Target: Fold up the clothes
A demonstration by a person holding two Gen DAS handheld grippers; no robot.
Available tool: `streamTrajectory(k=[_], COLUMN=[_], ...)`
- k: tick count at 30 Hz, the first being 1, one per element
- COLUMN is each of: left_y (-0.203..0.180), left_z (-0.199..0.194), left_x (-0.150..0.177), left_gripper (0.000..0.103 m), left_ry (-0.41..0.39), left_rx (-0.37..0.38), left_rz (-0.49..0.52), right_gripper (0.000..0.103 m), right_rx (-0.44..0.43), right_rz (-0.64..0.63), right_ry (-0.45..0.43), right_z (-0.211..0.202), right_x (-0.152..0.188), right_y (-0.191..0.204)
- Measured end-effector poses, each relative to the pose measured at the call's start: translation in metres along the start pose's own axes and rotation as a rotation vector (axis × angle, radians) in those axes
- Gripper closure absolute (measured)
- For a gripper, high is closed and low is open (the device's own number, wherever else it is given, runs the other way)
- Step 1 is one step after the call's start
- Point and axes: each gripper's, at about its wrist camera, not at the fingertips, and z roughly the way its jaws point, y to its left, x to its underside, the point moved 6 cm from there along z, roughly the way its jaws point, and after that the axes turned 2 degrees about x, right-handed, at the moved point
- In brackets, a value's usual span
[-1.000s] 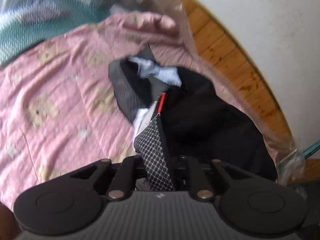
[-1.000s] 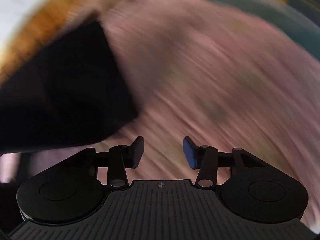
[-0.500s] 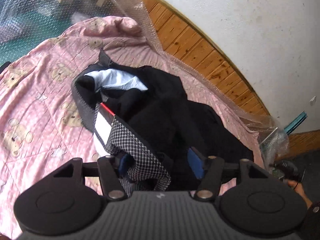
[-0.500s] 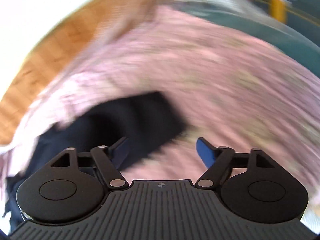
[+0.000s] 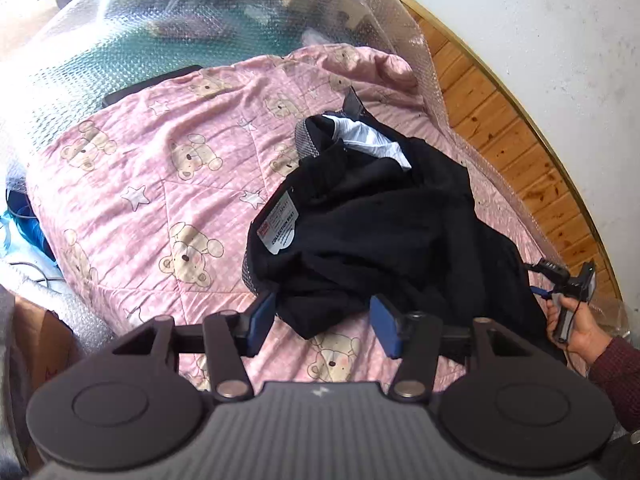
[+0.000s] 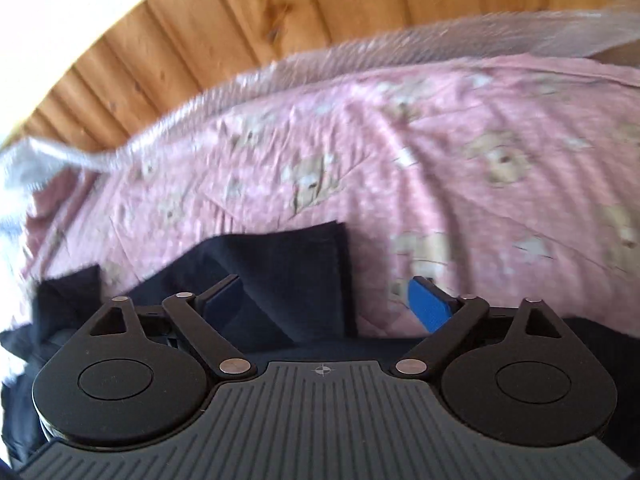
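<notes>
Left wrist view: a black garment (image 5: 384,232) lies crumpled on a pink bear-print quilt (image 5: 168,184), toward the quilt's side nearest the wood-panelled wall (image 5: 492,112). A white label (image 5: 282,226) shows at the garment's edge facing the quilt's open middle, and pale lining (image 5: 368,140) shows at its far end. The left gripper (image 5: 324,322) hovers over the garment's near edge, jaws spread and holding nothing. Beyond the garment, at the quilt's corner, a hand (image 5: 576,326) in a dark red sleeve holds the other tool. Bubble wrap (image 5: 120,40) borders the quilt's far side.

Right wrist view, slightly blurred: the right gripper (image 6: 326,300) is released, its fingers apart above a flat dark fabric flap (image 6: 288,276) lying on the quilt (image 6: 460,152).
</notes>
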Motion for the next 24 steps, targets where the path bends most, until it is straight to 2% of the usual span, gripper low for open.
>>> streamTrajectory(k=[2,4,5,8,11,13,15,16,17,19,20,21,22,23,24], left_y=[-0.013,-0.029,-0.038,-0.067,-0.093,-0.108,-0.117,-0.122,-0.126,-0.135,-0.14,-0.144,-0.147,-0.151,-0.154], left_z=[-0.004,-0.002,0.001,0.013,0.034,0.05,0.076,0.09,0.103,0.13,0.143,0.156,0.169,0.182,0.194], left_x=[-0.006,-0.018,-0.026,-0.052,-0.08,-0.097,-0.107,-0.111,-0.116,-0.125,-0.129,-0.135,-0.14,-0.145,-0.153], left_gripper=[0.05,0.05,0.05,0.049,0.045,0.044,0.043,0.042,0.04,0.037,0.036,0.035,0.031,0.028,0.025], left_ry=[-0.024,-0.044,-0.053,-0.081,-0.095,-0.099,-0.076,-0.064,-0.052,-0.029,-0.017,-0.01,-0.003,0.003,0.0], left_rx=[0.007,0.023,0.035,0.085,0.173,0.23,0.245,0.251,0.258,0.271,0.278,0.27,0.26,0.251,0.245], left_rz=[0.003,0.027,0.042,0.092,0.117,0.126,0.111,0.102,0.094,0.078,0.07,0.057,0.042,0.028,0.0], right_gripper=[0.058,0.098,0.098,0.099,0.099,0.099,0.099,0.099,0.091,0.073,0.072,0.071,0.064,0.049,0.044], right_rx=[0.027,0.003,-0.011,0.01,0.149,0.269,0.441,0.515,0.563,0.586,0.582,0.582,0.578,0.574,0.567], right_rz=[-0.082,-0.141,-0.164,-0.189,-0.129,-0.072,-0.056,-0.041,-0.008,0.059,0.092,0.127,0.165,0.203,0.243], right_ry=[0.005,-0.016,-0.053,-0.271,-0.514,-0.589,-0.581,-0.536,-0.455,-0.243,-0.168,-0.154,-0.169,-0.185,-0.2], right_z=[0.016,0.01,-0.003,-0.078,-0.168,-0.209,-0.221,-0.217,-0.204,-0.17,-0.159,-0.159,-0.163,-0.166,-0.17], right_x=[0.002,-0.006,-0.015,-0.058,-0.107,-0.128,-0.129,-0.123,-0.112,-0.075,-0.051,-0.029,-0.008,0.012,0.032], right_y=[0.009,0.016,0.019,0.01,-0.043,-0.096,-0.15,-0.179,-0.21,-0.264,-0.281,-0.289,-0.293,-0.296,-0.298])
